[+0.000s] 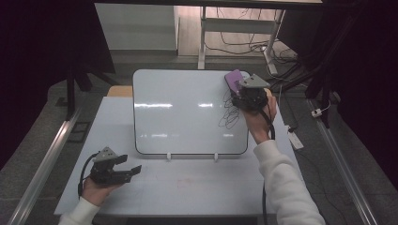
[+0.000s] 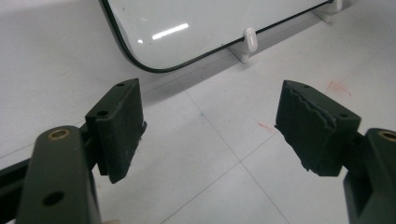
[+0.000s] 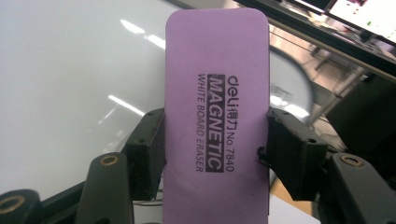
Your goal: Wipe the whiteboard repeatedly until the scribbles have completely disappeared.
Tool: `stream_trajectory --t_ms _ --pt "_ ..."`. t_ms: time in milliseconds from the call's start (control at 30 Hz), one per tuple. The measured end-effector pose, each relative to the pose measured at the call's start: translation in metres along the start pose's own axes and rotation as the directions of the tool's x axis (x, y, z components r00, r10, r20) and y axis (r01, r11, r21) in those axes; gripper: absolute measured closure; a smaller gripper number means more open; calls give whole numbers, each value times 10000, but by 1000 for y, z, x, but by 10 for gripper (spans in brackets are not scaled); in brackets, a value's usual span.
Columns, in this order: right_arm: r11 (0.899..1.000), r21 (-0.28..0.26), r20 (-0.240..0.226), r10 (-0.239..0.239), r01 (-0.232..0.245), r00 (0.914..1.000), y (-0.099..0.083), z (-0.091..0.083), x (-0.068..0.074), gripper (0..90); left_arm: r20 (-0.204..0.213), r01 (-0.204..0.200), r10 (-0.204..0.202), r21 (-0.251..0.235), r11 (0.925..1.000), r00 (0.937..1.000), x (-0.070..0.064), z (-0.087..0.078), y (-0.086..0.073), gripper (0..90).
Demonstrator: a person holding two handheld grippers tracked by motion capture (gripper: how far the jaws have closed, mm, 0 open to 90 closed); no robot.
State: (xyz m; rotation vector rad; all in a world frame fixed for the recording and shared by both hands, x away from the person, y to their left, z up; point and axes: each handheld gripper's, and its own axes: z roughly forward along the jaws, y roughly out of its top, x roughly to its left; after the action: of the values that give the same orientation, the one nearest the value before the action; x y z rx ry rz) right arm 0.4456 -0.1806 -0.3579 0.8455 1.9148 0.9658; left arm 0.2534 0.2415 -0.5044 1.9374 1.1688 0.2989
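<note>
Right gripper (image 1: 245, 90) clamps purple eraser (image 3: 217, 116) at whiteboard's (image 1: 187, 112) 2 o'clock corner; left gripper (image 1: 126, 165) idle, jaws apart, holding nothing.

Eraser held by its long edges, above the black scribble (image 1: 230, 112), which lies at about 4 o'clock on the board. Risks: side grip is narrow, so pressing down to wipe may pivot or slip the eraser; board stands on small clips (image 2: 248, 41) and nothing steadies it, so it could slide under a hard stroke.

The whiteboard (image 1: 187, 112) lies on the table (image 1: 187, 187), with the eraser (image 1: 233, 78) at its far right corner.
</note>
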Motion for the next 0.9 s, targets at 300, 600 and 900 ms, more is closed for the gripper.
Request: stream_trajectory --t_ms 300,600,900 --pt "9932 34 -1368 -1151 1167 9839 -12 1 54 409 -17 -31 31 33 10000 10000 0 1 0 241" --pt "9974 16 -361 -717 718 9968 -1 3 23 409 -25 -6 6 -19 10000 10000 1 -1 0 240" --pt "9996 43 -54 -270 270 9996 7 4 4 410 -23 34 -34 -18 10000 10000 3 -1 -1 240"
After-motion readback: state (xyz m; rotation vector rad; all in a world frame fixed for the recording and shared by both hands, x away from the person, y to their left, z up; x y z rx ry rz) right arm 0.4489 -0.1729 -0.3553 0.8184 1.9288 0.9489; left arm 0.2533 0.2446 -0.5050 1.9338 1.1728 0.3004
